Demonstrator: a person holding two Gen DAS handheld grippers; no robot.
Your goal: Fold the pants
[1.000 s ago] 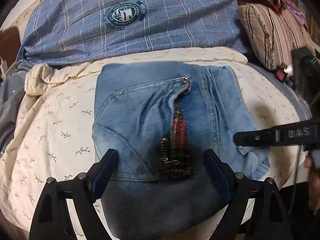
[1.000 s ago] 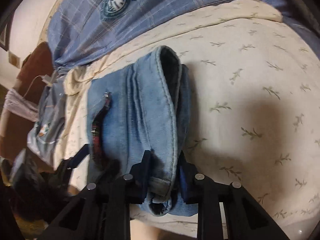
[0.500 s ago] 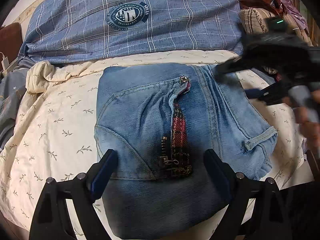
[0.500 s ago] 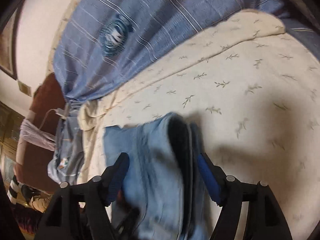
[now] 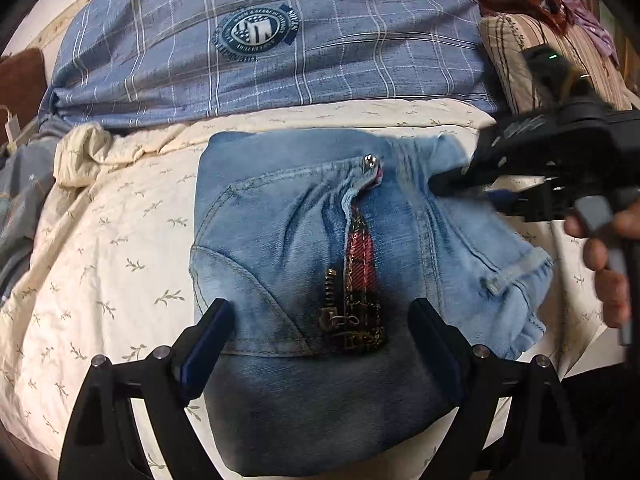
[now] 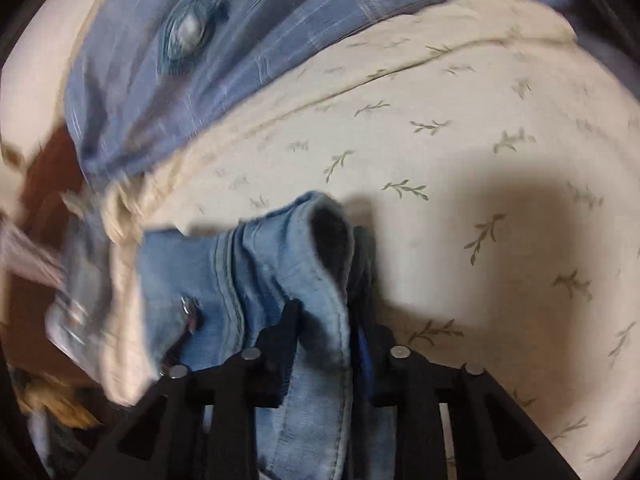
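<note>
Right wrist: right hand-held gripper (image 6: 328,336) closing round jeans (image 6: 316,280) edge — bare sheet (image 6: 500,128) rightward; left hand-held gripper (image 5: 320,332) wide.

left wrist cam sits low and close over the folded jeans (image 5: 304,264), looking steeply down toward the blue plaid pillow (image 5: 256,52) at 12 o'clock. right wrist cam is tighter, blurred, at the jeans' edge (image 6: 320,280). both share jeans, pillow, leaf-print sheet (image 5: 100,248); right gripper (image 5: 472,184) enters left view at 3 o'clock.

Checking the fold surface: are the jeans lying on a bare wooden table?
No, the jeans lie on a cream bedsheet printed with small leaf sprigs.
</note>
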